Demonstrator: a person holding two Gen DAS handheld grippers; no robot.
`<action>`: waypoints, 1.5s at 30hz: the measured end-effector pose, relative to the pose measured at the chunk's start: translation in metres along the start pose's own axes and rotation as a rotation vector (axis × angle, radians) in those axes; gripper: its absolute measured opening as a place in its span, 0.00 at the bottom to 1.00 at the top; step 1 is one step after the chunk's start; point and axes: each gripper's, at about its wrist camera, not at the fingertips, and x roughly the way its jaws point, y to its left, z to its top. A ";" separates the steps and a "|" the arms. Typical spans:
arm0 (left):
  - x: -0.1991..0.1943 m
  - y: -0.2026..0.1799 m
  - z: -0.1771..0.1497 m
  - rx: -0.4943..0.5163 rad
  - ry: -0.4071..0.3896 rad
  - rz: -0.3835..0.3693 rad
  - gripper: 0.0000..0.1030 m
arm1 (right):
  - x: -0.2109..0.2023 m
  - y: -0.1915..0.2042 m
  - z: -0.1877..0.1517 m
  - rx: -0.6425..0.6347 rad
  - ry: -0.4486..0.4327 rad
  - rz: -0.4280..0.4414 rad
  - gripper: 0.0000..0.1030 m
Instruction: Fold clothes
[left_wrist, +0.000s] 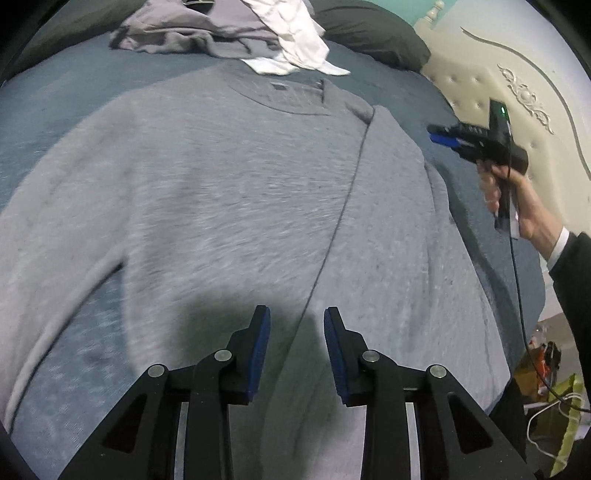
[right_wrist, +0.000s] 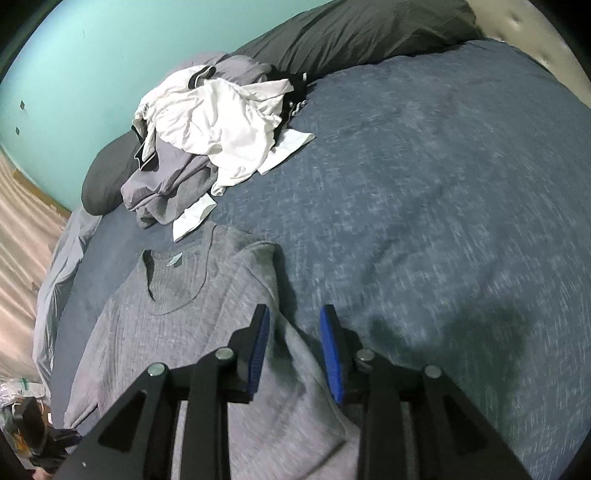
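Note:
A grey sweater (left_wrist: 229, 206) lies flat on the blue bedspread (left_wrist: 55, 103), neck away from me, with its right side folded in over the body along a straight edge. My left gripper (left_wrist: 297, 317) hovers open above the lower middle of the sweater, nothing between its blue pads. In the left wrist view my right gripper (left_wrist: 437, 134) is held in a hand off the sweater's right shoulder, above the bedspread. The right wrist view shows the right gripper (right_wrist: 294, 315) open over the sweater's (right_wrist: 177, 332) folded right edge, with nothing in it.
A heap of white and grey clothes (right_wrist: 207, 140) lies beyond the sweater's neck, against dark pillows (right_wrist: 354, 33). A cream padded headboard (left_wrist: 491, 85) stands at the right. The bedspread (right_wrist: 443, 206) stretches wide to the right of the sweater. Clutter and cables (left_wrist: 550, 387) sit beside the bed.

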 end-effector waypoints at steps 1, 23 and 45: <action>0.006 -0.001 0.002 0.000 0.002 -0.005 0.32 | 0.005 0.006 0.006 -0.014 0.003 -0.008 0.28; 0.043 0.014 0.010 -0.023 -0.019 -0.014 0.32 | 0.103 0.066 0.058 -0.191 0.149 -0.217 0.04; 0.041 0.008 -0.001 -0.046 -0.041 -0.017 0.32 | 0.088 0.071 0.078 -0.290 -0.062 -0.377 0.03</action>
